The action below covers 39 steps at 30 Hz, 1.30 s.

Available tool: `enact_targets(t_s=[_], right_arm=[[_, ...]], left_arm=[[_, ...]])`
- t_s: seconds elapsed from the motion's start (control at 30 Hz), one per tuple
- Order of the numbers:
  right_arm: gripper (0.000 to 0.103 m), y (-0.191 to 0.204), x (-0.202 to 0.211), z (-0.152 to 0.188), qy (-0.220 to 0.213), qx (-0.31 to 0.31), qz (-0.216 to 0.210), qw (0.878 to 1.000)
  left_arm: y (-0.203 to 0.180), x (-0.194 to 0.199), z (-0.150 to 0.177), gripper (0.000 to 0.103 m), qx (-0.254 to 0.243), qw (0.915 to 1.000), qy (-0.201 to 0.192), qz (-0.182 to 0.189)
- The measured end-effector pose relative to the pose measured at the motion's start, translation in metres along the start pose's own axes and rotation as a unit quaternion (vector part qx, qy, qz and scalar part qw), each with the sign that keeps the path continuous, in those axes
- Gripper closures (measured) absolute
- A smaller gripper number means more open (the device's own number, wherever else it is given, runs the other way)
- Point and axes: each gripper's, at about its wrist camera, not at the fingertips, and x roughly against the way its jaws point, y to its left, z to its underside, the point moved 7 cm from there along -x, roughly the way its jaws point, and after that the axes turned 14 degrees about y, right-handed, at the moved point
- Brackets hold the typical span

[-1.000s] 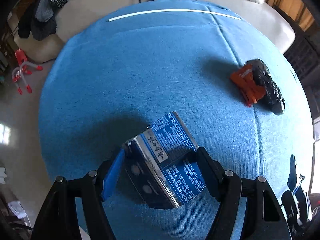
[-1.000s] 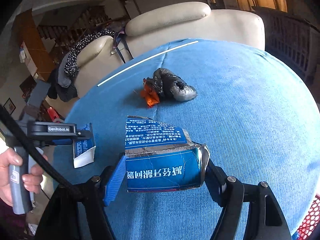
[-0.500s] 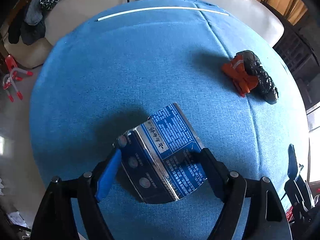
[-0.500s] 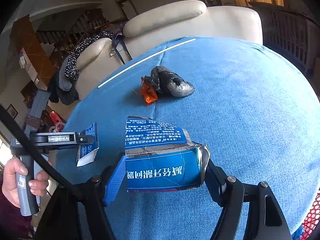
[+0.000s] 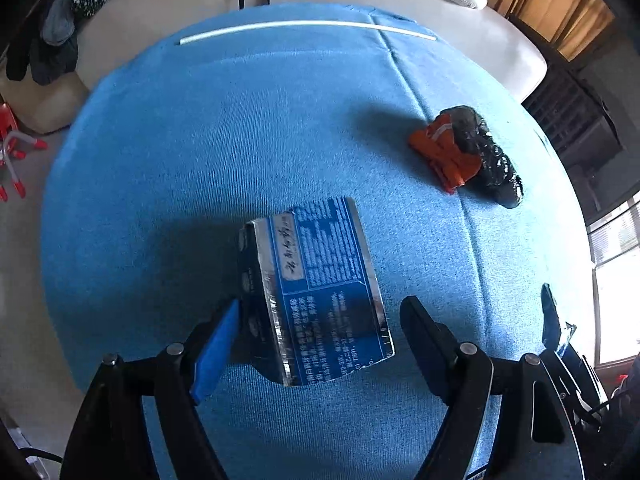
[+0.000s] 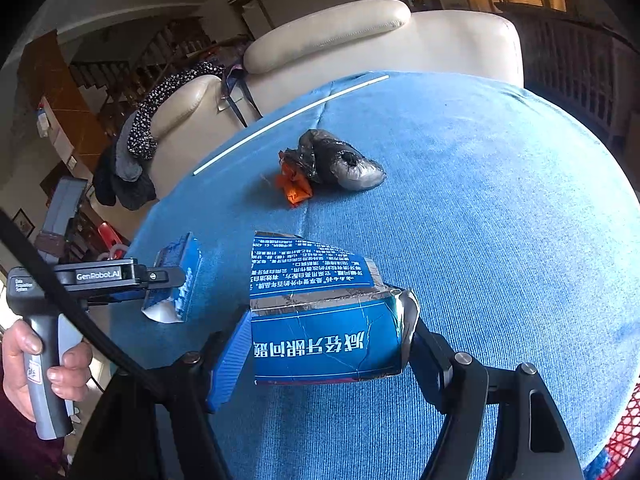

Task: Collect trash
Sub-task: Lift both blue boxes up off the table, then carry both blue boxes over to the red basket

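Through the left wrist camera I see my left tongs [image 5: 320, 320] spread, having just opened; the blue carton piece [image 5: 316, 300] lies between them, against the blue pad at nine o'clock with a clear gap to the black finger at three. It looks let go, resting on the blue cloth [image 5: 240, 140], probably so I can re-seat my grip. The orange-and-black wrapper wad [image 5: 464, 156] sits at one o'clock, well apart. Through the right wrist camera, my right tongs [image 6: 324, 340] are clamped on a second carton piece [image 6: 324, 332], both pads pressing its ends, holding it clear, I judge, for the red mesh bin [image 6: 624, 436] at four o'clock. The left tongs show at nine o'clock.
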Motion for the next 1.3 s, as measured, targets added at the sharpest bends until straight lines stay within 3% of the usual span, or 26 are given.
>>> enact_targets(t_s=[0.37,0.57,0.77,1.07,1.3], right_arm=[[0.028,-0.003,-0.005,0.002,0.004,-0.005,-0.004,1.000],[0.028,-0.004,-0.005,0.002,0.004,-0.007,-0.007,1.000],[0.028,-0.001,-0.001,0.003,-0.001,-0.002,-0.004,1.000],[0.028,-0.009,0.011,0.006,-0.011,-0.008,0.006,1.000],[0.028,-0.017,0.029,0.012,-0.025,-0.011,0.015,1.000]], left_arm=[[-0.002,-0.014,-0.003,0.022,0.001,0.9997,0.009,-0.022],[0.001,-0.003,-0.001,0.041,-0.009,0.9997,-0.013,-0.017],[-0.016,0.013,0.004,0.045,-0.045,0.9977,-0.043,-0.028],[-0.055,0.049,0.017,0.045,-0.109,0.9832,-0.110,-0.098],[-0.079,0.055,0.022,0.045,-0.152,0.9723,-0.128,-0.123]])
